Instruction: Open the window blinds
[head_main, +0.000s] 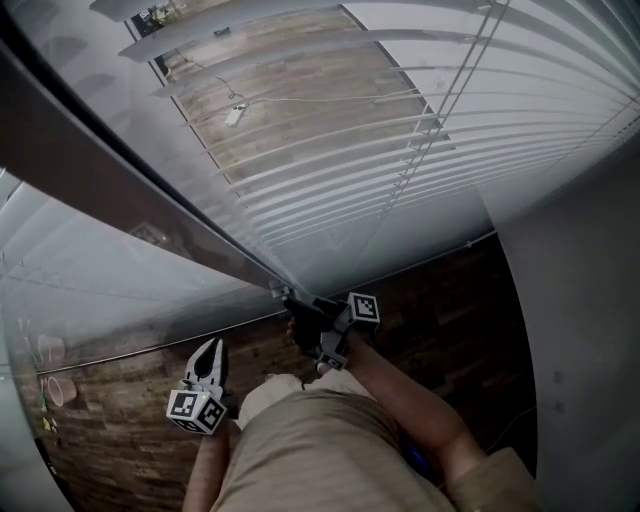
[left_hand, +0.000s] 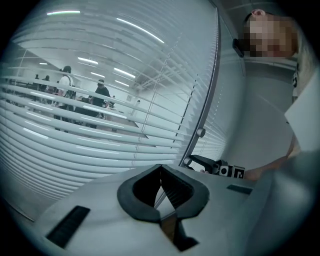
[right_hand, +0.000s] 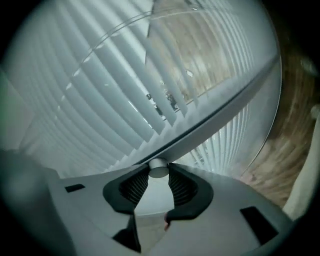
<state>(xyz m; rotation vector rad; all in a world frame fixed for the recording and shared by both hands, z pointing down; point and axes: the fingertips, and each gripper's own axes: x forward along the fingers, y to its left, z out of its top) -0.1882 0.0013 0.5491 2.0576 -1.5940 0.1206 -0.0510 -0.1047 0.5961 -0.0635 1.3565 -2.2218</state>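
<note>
The right gripper (right_hand: 158, 173) clamps the knob (right_hand: 158, 167) (on the frame (right_hand: 215, 117)) between blinds (right_hand: 100, 90).

Clothing: plain tan garment (head_main: 310, 450), soft folds.
Left claw (head_main: 209, 348): white shell, black ribbed pads (left_hand: 176, 189), dark rectangular slots.
Right claw (head_main: 288, 298): pale grey shell, black ribbed lining, same slots.
Marker cubes (head_main: 195, 408): white faces, black square patterns, one per claw.

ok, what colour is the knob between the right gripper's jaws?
Silver-grey metal. The knob shows best in the right gripper view, clamped between the black pads.
</note>
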